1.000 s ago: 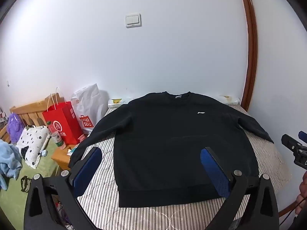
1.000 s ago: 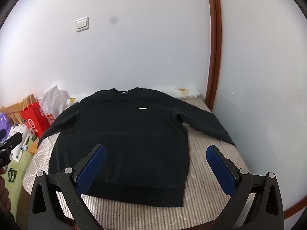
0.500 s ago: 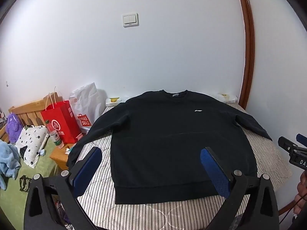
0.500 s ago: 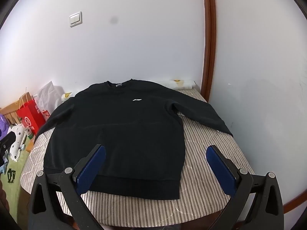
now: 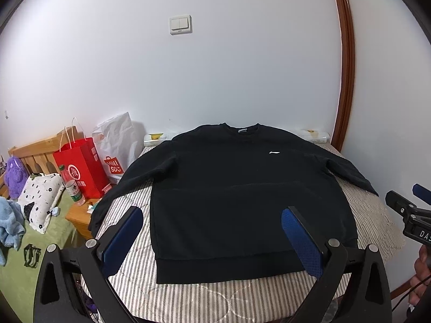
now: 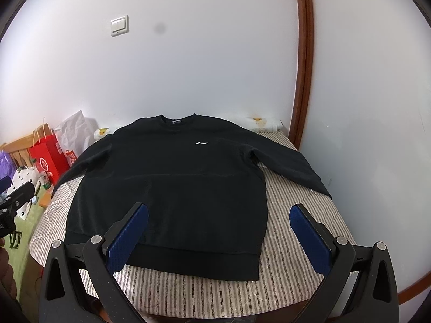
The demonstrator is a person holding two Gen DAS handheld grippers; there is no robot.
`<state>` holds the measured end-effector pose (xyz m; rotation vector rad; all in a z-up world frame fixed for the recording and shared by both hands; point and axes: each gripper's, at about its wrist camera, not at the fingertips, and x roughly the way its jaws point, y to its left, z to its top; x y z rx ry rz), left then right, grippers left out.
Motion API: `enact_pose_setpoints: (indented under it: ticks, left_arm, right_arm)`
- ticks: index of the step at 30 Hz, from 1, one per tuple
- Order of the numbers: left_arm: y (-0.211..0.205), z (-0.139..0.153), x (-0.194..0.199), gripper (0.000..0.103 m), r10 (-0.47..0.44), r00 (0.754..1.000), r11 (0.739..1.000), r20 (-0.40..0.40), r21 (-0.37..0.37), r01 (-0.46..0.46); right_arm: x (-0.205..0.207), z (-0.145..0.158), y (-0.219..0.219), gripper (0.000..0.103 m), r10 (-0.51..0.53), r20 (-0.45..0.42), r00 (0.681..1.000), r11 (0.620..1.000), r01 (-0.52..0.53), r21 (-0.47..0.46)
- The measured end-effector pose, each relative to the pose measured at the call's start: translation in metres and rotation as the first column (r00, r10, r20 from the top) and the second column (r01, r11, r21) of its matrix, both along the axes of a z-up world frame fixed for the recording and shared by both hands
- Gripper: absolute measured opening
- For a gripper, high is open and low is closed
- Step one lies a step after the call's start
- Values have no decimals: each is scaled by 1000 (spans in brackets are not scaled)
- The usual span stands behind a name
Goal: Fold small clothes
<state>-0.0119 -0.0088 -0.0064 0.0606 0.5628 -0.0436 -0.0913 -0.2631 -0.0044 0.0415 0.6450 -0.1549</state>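
The left gripper (image 5: 211,238) hangs with its blue pads spread wide and empty above the hem of the black sweatshirt (image 5: 242,199). The right gripper (image 6: 218,235) is likewise splayed apart, holding nothing, over the hem's right corner. The sweatshirt lies flat, front up, on the striped bedcover (image 6: 291,245), sleeves angled outward; its left cuff drops over the bed's edge out of sight. The gripper bodies are cut off by the bottom of both views. A red paper bag (image 5: 80,172) stands beside the bed, partly hiding a white bag (image 5: 118,145).
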Motion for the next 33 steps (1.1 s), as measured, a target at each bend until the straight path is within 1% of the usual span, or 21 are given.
enact_pose_setpoints:
  ticks: [5,10,19,24,33]
  left_arm:
    - [-2,-2,0,103,2,1000,1000,0,1,-2]
    - [-2,-3,-1,103,3,1000,1000,2,8,-3]
    - [-3,-4,-2,103,3,1000,1000,3,7,-3]
    - [-4,-4,-3,103,-1,1000,1000,3,2,1]
    - [-4,-4,-4,103,-1,1000,1000,3,1,1]
  right_arm:
    - [-2,2,4,103,5,6,1000,1000,-5,-6]
    - [-5,3,4,103,17,13,1000,1000,-17,14]
    - [-6,4,5,103,5,8,1000,1000,-5,12]
    - [-5,5,6,103,19,8,1000,1000,-19,24]
    - [-4,6,11,103,17,5,1000,1000,-17,16]
